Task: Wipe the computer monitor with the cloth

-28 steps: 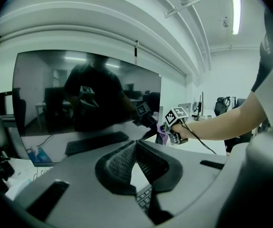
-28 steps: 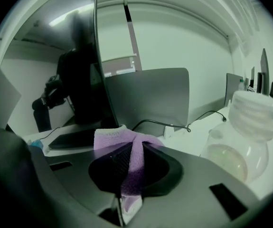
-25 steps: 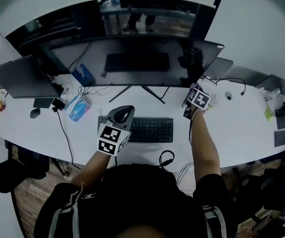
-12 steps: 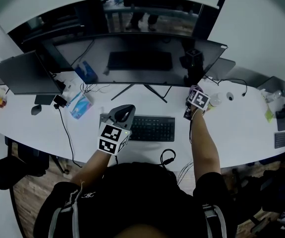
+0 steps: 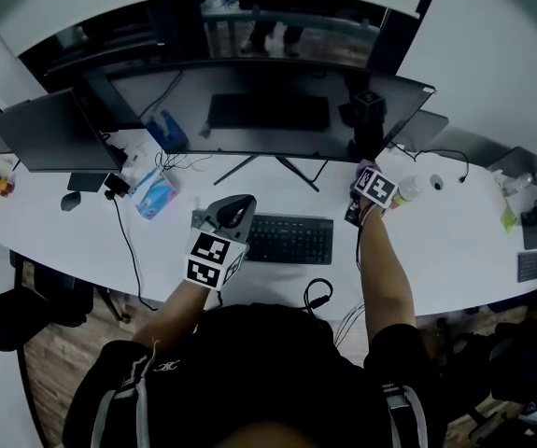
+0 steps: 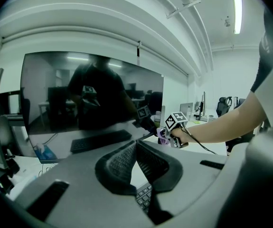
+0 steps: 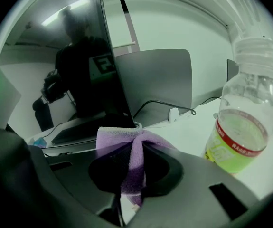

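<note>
**R gripper has cloth at monitor's lower-right corner, L empty**

R gripper (image 7: pixel 135 172): jaws clamped on the purple cloth (image 7: pixel 127 139). Cloth is bunched btwn the pads and fans out above them. Its top edge sits right at the bottom-right corner of the monitor (image 5: pixel 268 110); can't confirm contact w/ the screen.

Head view: R gripper (image 5: pixel 361 177) is at that same corner, arm stretched fwd over the desk (image 5: pixel 436 250).

Plastic bottle (image 7: pixel 246 127) is just right of R gripper. It's upright, cap on, red-banded label, yellowish liquid in the lower part.

L gripper (image 6: pixel 136 148): jaws together at the tips, nothing btwn them.

Head view: L gripper (image 5: pixel 234 211) is over the left end of the keyboard (image 5: pixel 291 241). It points toward the monitor, well apart from it.

Monitor is dark and reflects the person + keyboard.

Smaller screen (image 5: pixel 49 138) is at the desk's left end. Blue tissue pack (image 5: pixel 156 197) lies btwn it and the keyboard.
</note>
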